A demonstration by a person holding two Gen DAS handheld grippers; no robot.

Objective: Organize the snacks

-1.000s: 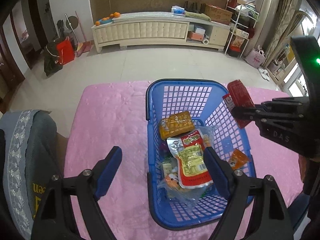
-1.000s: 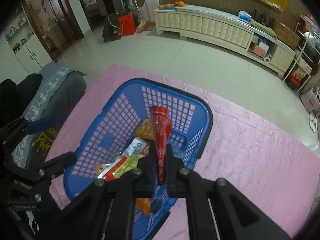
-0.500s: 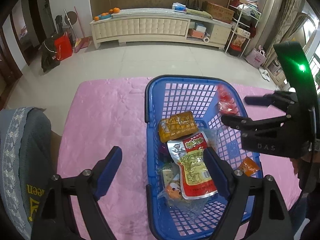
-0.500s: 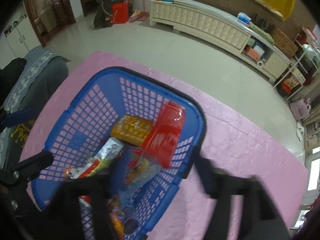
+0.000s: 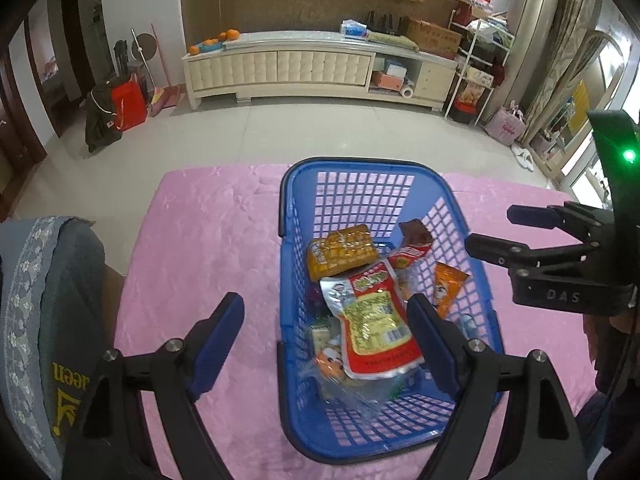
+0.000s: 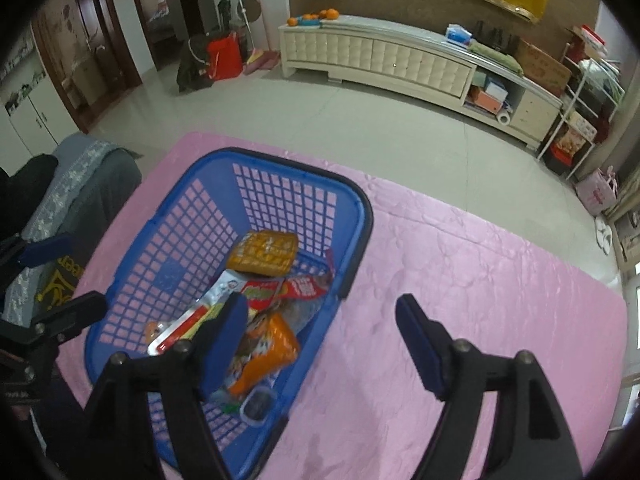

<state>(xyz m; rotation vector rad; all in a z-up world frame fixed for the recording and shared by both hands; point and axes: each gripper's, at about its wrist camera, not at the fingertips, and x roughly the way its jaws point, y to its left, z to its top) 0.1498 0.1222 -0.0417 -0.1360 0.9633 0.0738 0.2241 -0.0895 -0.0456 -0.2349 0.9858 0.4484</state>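
While both grippers gape empty | left gripper (image 5: pixel 326 334) | right gripper (image 6: pixel 320 334) | red packet (image 5: pixel 412 246) lies in basket (image 5: pixel 360 168), long axis pointing away

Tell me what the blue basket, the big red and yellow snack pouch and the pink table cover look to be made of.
Blue basket: moulded plastic, judging by its rigid lattice walls and slight sheen. Red and yellow snack pouch: likely foil-lined plastic film, with a silvery crinkled edge and glossy print. Pink table cover: probably a soft quilted or embossed fabric, going by its satiny shine and pressed pattern; the exact fibre is unclear.
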